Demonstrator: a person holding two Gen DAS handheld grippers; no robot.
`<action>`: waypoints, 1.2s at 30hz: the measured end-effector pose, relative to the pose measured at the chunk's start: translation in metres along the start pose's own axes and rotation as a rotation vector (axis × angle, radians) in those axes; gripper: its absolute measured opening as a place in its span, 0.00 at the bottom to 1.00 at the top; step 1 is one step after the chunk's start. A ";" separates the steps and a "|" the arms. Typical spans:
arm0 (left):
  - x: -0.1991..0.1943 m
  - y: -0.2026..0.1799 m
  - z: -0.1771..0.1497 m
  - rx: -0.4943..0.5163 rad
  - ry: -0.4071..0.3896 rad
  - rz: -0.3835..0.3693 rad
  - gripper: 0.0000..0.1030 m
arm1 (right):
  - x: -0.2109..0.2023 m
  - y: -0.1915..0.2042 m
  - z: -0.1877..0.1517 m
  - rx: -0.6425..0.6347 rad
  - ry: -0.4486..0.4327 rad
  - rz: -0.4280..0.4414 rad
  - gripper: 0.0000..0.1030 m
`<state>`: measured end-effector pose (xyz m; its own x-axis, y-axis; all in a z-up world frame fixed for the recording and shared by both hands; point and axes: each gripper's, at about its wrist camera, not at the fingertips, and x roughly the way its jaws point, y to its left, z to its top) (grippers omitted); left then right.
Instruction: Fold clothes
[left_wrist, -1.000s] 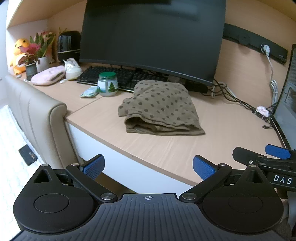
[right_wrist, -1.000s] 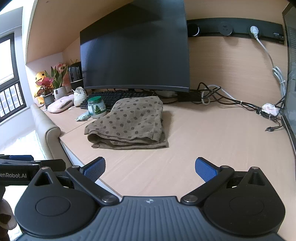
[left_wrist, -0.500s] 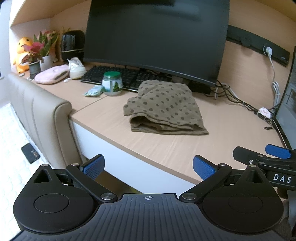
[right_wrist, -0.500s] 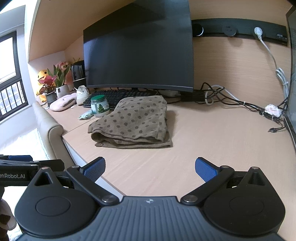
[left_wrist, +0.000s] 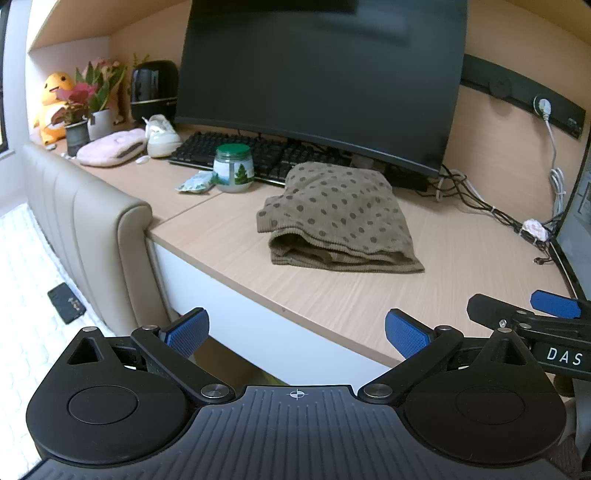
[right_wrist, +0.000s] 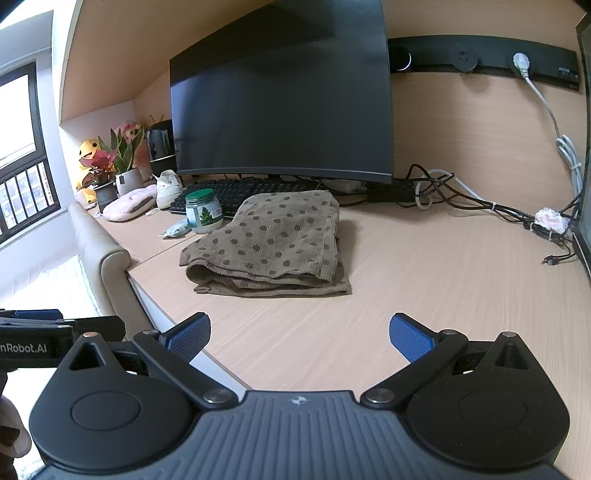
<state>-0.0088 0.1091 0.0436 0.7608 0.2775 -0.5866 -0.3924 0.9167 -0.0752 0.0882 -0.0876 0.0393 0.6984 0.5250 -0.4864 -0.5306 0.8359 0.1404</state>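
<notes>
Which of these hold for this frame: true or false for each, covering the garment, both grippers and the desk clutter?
1. The polka-dot brown garment lies folded on the desk. True.
2. The left gripper is shut on the garment. False: it is open, near the desk's front edge, apart from the cloth.
3. The right gripper is open and holds nothing. True.
4. The green-lidded jar stands on top of the garment. False: it stands on the desk beside it, in front of the keyboard.
5. The monitor shows a bright picture. False: its screen is dark.
</notes>
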 end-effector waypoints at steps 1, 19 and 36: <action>0.001 0.000 0.000 0.000 0.002 0.000 1.00 | 0.000 -0.001 0.000 0.001 0.001 0.000 1.00; 0.011 -0.017 0.004 0.024 0.023 -0.004 1.00 | -0.001 -0.016 -0.001 0.026 -0.001 -0.030 1.00; 0.005 -0.017 0.001 0.036 0.024 0.009 1.00 | -0.004 -0.010 -0.003 0.009 0.005 -0.028 1.00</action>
<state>0.0018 0.0955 0.0428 0.7446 0.2792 -0.6064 -0.3802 0.9240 -0.0414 0.0892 -0.0984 0.0376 0.7105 0.5006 -0.4946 -0.5066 0.8517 0.1344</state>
